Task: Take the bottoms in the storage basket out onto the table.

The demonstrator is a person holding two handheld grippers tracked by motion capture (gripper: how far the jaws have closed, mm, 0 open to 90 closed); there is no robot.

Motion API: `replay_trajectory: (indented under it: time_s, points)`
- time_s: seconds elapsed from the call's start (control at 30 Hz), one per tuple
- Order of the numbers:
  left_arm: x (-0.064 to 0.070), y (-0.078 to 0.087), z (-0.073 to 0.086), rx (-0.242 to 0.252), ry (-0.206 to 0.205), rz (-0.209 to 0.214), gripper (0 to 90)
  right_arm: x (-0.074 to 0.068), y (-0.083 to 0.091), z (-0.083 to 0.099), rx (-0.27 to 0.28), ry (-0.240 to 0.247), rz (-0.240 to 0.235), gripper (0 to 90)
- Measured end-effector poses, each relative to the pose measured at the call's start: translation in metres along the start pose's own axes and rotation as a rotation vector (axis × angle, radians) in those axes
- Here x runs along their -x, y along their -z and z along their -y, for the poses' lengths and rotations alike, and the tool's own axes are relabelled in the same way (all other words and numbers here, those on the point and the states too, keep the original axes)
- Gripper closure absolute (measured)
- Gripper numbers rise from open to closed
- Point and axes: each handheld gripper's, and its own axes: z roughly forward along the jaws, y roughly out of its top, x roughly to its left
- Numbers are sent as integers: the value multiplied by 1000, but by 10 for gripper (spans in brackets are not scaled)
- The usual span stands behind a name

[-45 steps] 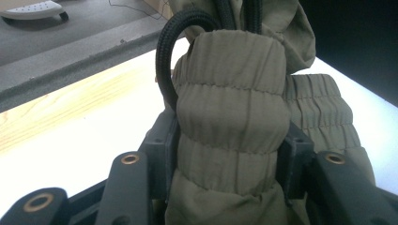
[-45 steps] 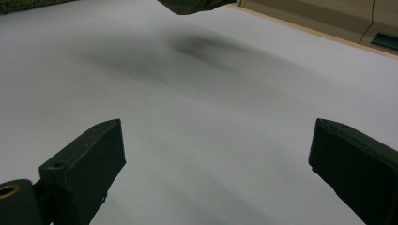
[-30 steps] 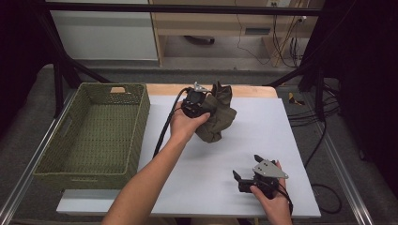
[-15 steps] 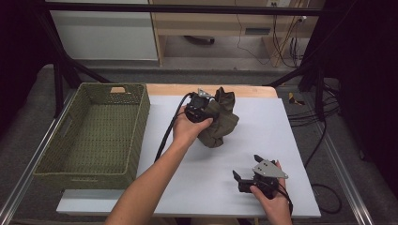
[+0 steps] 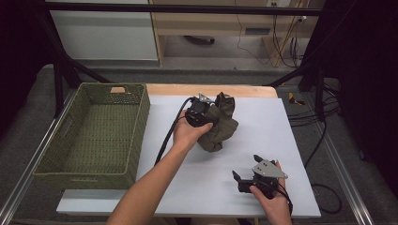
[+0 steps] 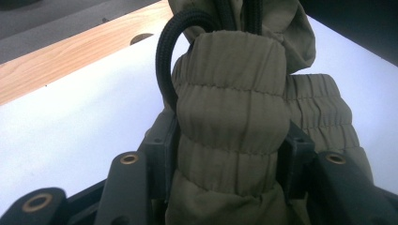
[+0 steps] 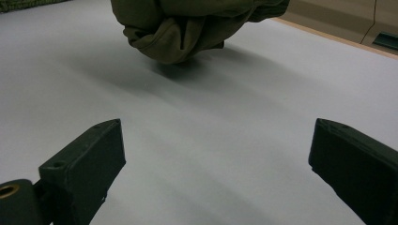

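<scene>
An olive-green garment point(image 5: 221, 125) with an elastic waistband and a black drawstring point(image 6: 166, 61) hangs bunched over the middle of the white table top point(image 5: 263, 122). My left gripper point(image 5: 208, 115) is shut on its gathered waistband point(image 6: 230, 136), which fills the space between the jaws. In the right gripper view the garment's lower end point(image 7: 183, 28) hangs just over the table, with a shadow under it. My right gripper point(image 5: 245, 167) rests near the front right of the table, open with nothing between its fingers point(image 7: 89, 159), facing the garment.
A green woven basket point(image 5: 141, 126) stands at the table's left side and holds nothing. A strip of wooden table edge point(image 5: 211, 89) runs along the back. Black frame posts and cables stand beyond the table.
My left gripper has carried the garment a little nearer to the person and slightly right. The right gripper has stayed where it was.
</scene>
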Motion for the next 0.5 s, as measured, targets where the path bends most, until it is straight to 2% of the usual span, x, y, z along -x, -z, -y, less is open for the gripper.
replay_trajectory:
  time_s: [0.1,0.5]
  points:
    - [1,0,1,-1,-10,-6,502,0,0,0,0,0,0,43]
    - [0,-1,8,-2,-1,-6,499,-1,-1,0,-2,3,0,44]
